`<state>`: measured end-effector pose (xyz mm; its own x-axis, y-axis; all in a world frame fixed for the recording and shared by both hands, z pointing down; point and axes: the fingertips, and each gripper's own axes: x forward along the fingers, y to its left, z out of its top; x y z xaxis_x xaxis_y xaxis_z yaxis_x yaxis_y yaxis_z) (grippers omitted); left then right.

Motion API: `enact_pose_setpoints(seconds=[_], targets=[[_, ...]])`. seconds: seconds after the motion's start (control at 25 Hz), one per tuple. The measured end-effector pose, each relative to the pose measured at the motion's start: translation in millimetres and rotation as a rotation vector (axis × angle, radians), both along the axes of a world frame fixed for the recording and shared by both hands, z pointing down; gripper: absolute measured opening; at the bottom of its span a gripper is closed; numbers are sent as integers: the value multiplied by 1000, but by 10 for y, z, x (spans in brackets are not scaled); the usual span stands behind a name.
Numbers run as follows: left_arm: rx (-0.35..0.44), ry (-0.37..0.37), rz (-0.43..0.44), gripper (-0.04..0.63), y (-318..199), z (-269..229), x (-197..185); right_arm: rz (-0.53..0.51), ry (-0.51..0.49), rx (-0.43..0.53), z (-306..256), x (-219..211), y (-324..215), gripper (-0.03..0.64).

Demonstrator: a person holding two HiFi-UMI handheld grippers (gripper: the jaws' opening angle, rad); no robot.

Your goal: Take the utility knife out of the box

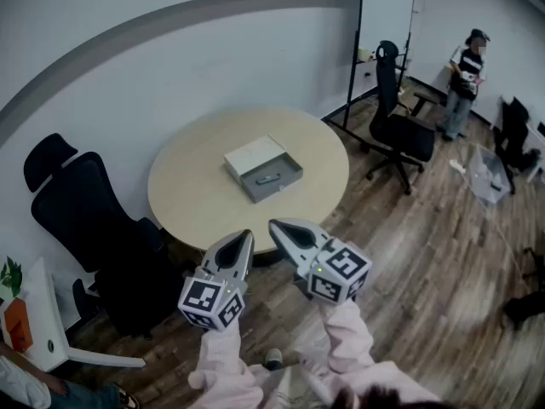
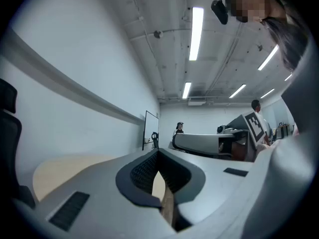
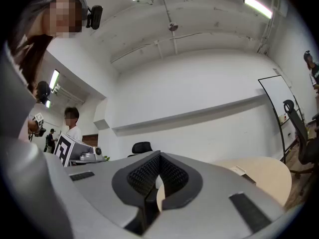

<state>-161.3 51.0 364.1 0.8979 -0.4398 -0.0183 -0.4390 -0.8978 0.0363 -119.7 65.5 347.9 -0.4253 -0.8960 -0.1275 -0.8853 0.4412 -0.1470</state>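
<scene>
A grey box (image 1: 271, 177) lies open on the round beige table (image 1: 196, 194), its white lid (image 1: 253, 154) folded back to the left. A small dark utility knife (image 1: 267, 178) lies inside the box. Both grippers hover side by side over the floor, short of the table's near edge, and point toward it. My left gripper (image 1: 246, 235) is shut with nothing held. My right gripper (image 1: 274, 226) is also shut and empty. In the left gripper view the left gripper (image 2: 158, 153) has its tips touching, and so does the right gripper (image 3: 159, 156) in its own view.
A black office chair (image 1: 94, 220) stands at the table's left, and another chair (image 1: 400, 126) is beyond it to the right by a whiteboard (image 1: 385, 24). A person (image 1: 464, 79) stands at the far right. A low white stand (image 1: 43, 322) sits at the left edge.
</scene>
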Motion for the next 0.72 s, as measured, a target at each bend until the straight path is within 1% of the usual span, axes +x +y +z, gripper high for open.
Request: enact_pose_setpoints(seconds=[0.32,0.48,0.72], targets=[[11,6,0,5,89,-78,92,8,-8,8,-68,133,76,-5],[14,17,-8,5,111,-134,128,-6,-17,13,-120,187,118,-5],[-8,28,-26,5,266,-89,214,-12,-28,0,-74,341,286,-5]])
